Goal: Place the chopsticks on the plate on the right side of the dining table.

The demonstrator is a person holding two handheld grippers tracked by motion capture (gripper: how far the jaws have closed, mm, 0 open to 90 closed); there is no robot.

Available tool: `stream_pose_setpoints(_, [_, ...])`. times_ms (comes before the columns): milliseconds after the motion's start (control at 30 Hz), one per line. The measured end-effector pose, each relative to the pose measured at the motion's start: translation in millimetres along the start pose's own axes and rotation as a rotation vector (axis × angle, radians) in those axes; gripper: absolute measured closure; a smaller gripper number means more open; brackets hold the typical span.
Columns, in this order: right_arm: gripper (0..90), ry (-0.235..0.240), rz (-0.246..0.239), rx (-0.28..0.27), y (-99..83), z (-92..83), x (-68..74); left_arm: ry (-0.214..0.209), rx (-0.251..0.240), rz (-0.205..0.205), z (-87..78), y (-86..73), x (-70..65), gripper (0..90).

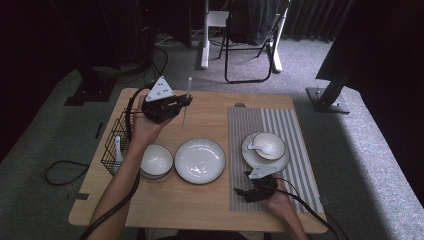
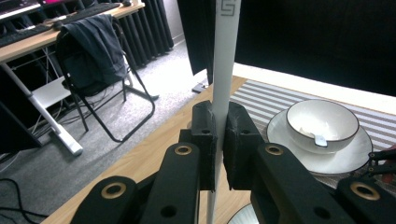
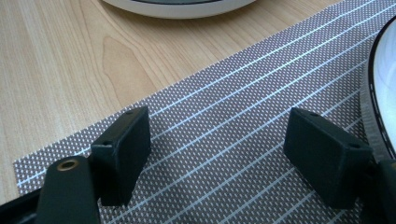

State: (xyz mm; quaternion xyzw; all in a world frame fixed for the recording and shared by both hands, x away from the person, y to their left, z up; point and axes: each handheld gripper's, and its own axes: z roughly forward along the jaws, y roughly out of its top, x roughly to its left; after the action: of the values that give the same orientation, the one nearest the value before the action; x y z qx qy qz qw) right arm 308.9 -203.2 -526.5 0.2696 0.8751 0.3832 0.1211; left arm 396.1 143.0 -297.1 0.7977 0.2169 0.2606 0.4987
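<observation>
Standing upright, chopstick (image 2: 223,70) clamped in left claw (image 2: 220,140).

Black left gripper (image 1: 172,106) and right gripper (image 1: 248,192), each topped by a grey three-cornered plate; brass-ringed screw holes, blocky jaws, black trailing cables, bare forearms.

The left gripper (image 1: 186,101) is raised over the far side of the table (image 1: 150,205), forearm stretched forward, jaws clamped together. The right gripper (image 1: 239,191) rests low near the table's near edge, jaws wide apart.
</observation>
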Motion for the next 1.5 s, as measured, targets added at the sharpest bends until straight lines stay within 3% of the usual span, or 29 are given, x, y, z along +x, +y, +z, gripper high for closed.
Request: stream_pose_setpoints(1500, [18.4,-0.003,0.011,0.007,0.3,0.6,-0.3,-0.078,-0.016,0.012,28.1,9.2,-25.3,84.7])
